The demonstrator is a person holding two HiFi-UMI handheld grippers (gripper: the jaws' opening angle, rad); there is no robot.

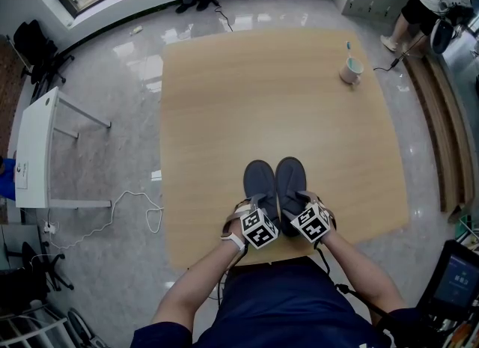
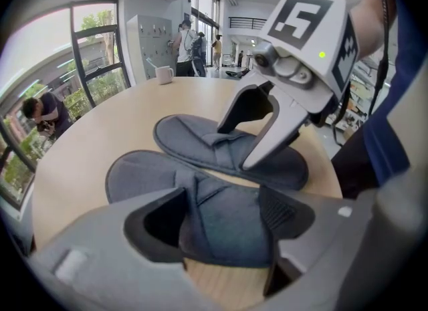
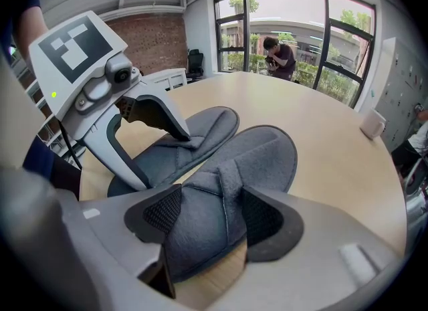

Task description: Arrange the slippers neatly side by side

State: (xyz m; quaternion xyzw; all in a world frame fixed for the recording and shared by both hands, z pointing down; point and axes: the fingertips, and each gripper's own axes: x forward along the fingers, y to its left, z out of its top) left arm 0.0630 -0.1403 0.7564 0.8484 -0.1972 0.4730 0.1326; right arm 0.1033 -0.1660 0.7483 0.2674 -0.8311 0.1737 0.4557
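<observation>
Two dark grey slippers lie side by side on the wooden table (image 1: 224, 99), close to its front edge, toes pointing away from me. My left gripper (image 1: 257, 206) is at the heel end of the left slipper (image 1: 259, 178), and its jaws press that slipper's sides (image 2: 147, 172). My right gripper (image 1: 294, 204) holds the right slipper (image 1: 291, 174) the same way, with the strap bunched up between its pads (image 3: 221, 196). In each gripper view the other gripper stands on the neighbouring slipper (image 2: 200, 139) (image 3: 214, 126). Both soles rest on the tabletop.
A white mug (image 1: 350, 69) with a toothbrush stands at the table's far right. A white desk (image 1: 34, 144) and a loose cable (image 1: 135, 212) are on the floor to the left. People stand beyond the far edge and at the right, by a wooden bench (image 1: 441, 137).
</observation>
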